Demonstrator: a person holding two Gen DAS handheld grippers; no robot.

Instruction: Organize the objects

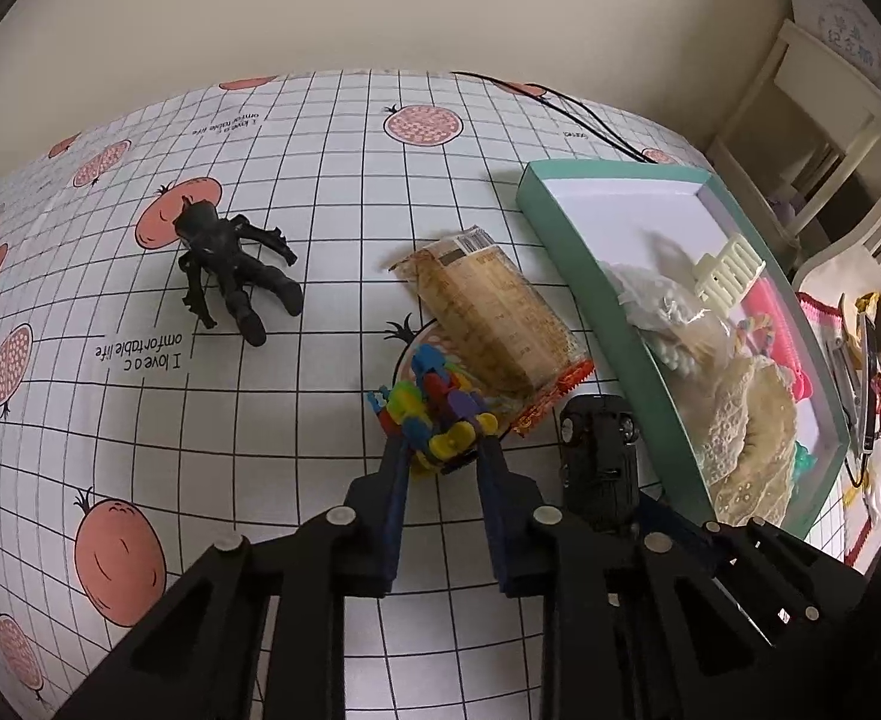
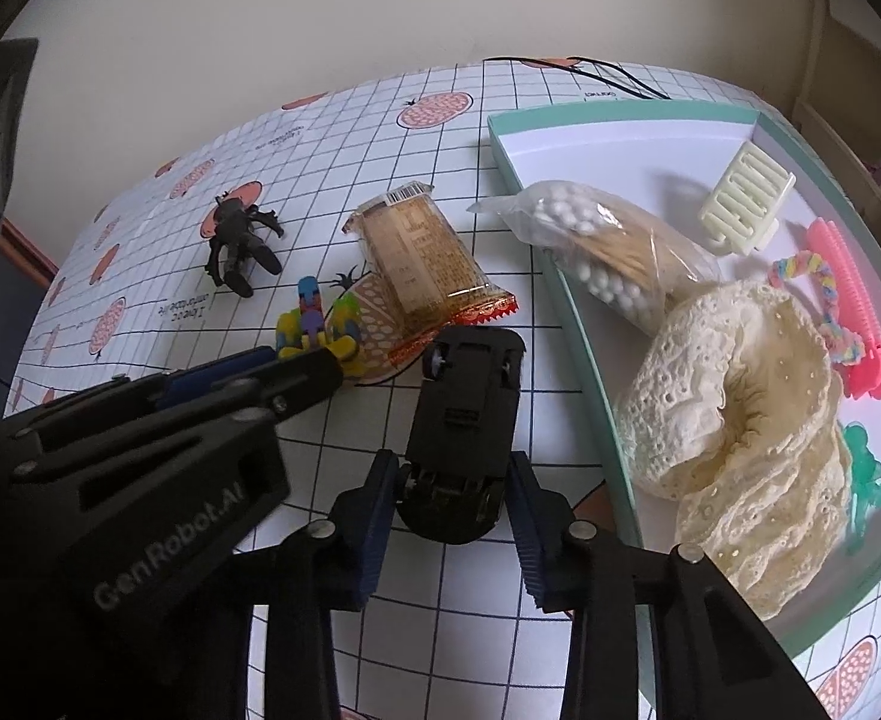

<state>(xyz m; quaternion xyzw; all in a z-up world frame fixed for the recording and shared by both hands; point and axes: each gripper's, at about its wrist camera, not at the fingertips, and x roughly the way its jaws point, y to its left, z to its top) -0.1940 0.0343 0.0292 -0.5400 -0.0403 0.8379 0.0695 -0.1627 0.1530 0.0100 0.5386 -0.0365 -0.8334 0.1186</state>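
In the left wrist view, the left gripper (image 1: 440, 450) sits at the lower middle of the frame with its two blue fingers pressed against a bundle of colourful plastic clips (image 1: 434, 414), clamping it just above the checked tablecloth (image 1: 296, 150). In the right wrist view the same bundle (image 2: 320, 324) shows at centre left, at the tip of the left gripper's dark fingers.

The right gripper (image 2: 449, 492) at the lower middle of its view has its fingers closed against the sides of a black toy car (image 2: 467, 414), which is turned underside up with its wheels showing. In the left wrist view that car (image 1: 599, 450) lies just right of the clip bundle.

A wrapped snack bar (image 1: 488, 318) lies on the cloth just beyond the clips and the car. A black toy figure (image 1: 230, 264) lies well apart at the upper left.

A teal-edged box (image 2: 566, 294) fills the right side of the frame. Inside it are a bag of cotton swabs (image 2: 596, 240), a cream hair clip (image 2: 746, 204), a lace cloth (image 2: 746, 414), a pink comb-like piece (image 2: 854, 300), and a small green item (image 2: 866, 468) at the lower right.
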